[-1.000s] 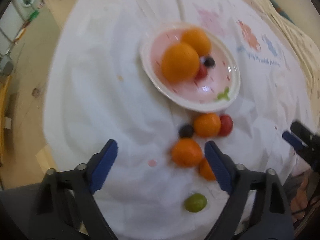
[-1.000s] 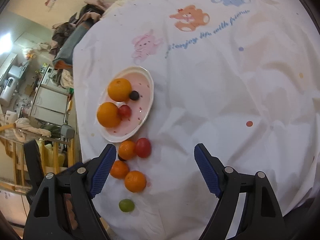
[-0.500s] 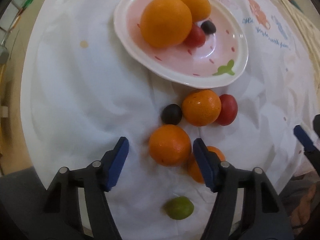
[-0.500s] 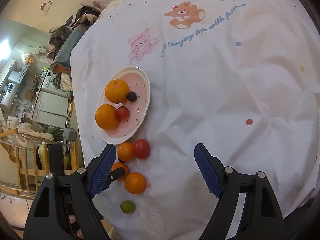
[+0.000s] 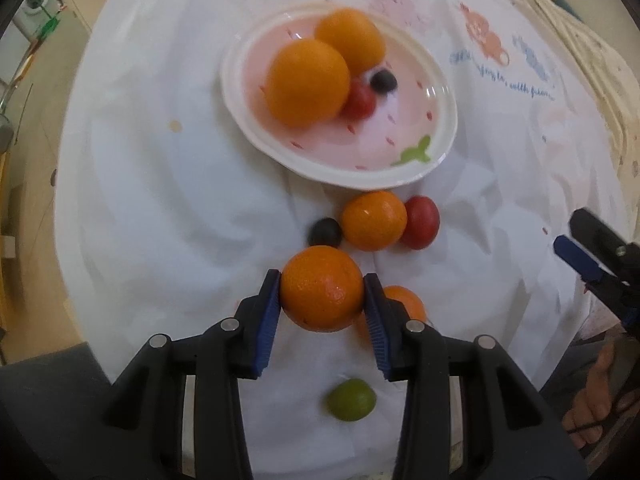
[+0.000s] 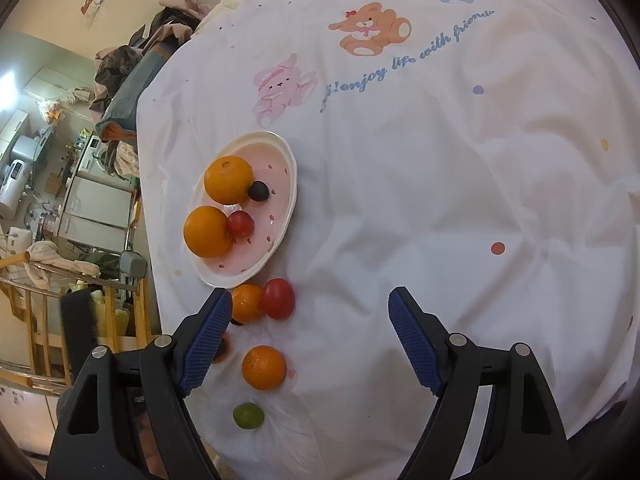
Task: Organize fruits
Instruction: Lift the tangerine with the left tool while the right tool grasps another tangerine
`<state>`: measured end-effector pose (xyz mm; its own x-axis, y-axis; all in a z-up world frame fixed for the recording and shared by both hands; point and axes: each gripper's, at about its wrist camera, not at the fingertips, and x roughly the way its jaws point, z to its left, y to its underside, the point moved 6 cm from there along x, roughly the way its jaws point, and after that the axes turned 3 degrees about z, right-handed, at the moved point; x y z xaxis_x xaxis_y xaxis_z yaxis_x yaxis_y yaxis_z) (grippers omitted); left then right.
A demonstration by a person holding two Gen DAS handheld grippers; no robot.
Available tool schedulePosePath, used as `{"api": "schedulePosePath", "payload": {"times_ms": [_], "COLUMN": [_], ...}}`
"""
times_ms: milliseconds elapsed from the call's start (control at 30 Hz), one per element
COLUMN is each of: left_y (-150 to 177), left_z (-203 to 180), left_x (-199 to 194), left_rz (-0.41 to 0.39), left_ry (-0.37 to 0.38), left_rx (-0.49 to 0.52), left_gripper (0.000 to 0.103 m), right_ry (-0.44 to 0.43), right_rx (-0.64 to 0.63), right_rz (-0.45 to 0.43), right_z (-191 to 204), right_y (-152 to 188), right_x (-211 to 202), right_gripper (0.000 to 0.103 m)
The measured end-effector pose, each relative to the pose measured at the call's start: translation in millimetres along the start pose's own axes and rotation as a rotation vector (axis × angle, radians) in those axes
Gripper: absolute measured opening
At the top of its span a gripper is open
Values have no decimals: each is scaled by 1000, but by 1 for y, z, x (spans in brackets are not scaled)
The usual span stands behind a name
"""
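Observation:
My left gripper (image 5: 322, 280) points down at the white cloth and its jaws are closing; both blue pads touch the sides of an orange (image 5: 322, 300). Just behind it lie a dark grape (image 5: 325, 232), a mandarin (image 5: 374, 220) and a red tomato (image 5: 421, 222). Another small orange (image 5: 404, 300) is half hidden by the right finger, and a green fruit (image 5: 351, 400) lies nearer me. The pink plate (image 5: 400, 176) holds two big oranges (image 5: 306, 82), a small tomato and a grape. My right gripper (image 6: 310, 300) stands open over bare cloth, beside the loose fruit.
The white printed cloth (image 6: 440, 180) spreads wide to the right of the plate (image 6: 290, 184). The table edge runs along the left, with wooden furniture and kitchen clutter beyond it. A person's bare foot (image 5: 592, 412) shows at the lower right of the left wrist view.
The left gripper's jaws have drawn in around the orange, from wide apart to touching both its sides. The right gripper has stayed open and still.

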<state>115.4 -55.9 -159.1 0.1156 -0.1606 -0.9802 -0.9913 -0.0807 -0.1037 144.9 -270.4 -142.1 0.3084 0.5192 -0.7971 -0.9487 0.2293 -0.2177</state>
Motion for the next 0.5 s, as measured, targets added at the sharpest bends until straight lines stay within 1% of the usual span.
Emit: {"api": "schedulePosePath", "payload": {"times_ms": [167,300,433,500], "left_y": [-5,-11,-18,-17], "left_z": [23,41,38,40], "left_x": [-20,-37,-47,-52], "left_rz": [-58,-110,-155,-167], "left_ry": [18,32,41,39], "left_rx": [-57,-76,-68,-58], "left_gripper": [36,36,36,36], "right_ry": [19,35,41,11], "right_rx": [-6,-23,-40,-49], "right_rz": [13,21,29,67], "right_z": [1,5,8,13], "right_y": [2,3,6,13], "right_x": [8,14,20,29], "right_gripper": [83,83,83,83]}}
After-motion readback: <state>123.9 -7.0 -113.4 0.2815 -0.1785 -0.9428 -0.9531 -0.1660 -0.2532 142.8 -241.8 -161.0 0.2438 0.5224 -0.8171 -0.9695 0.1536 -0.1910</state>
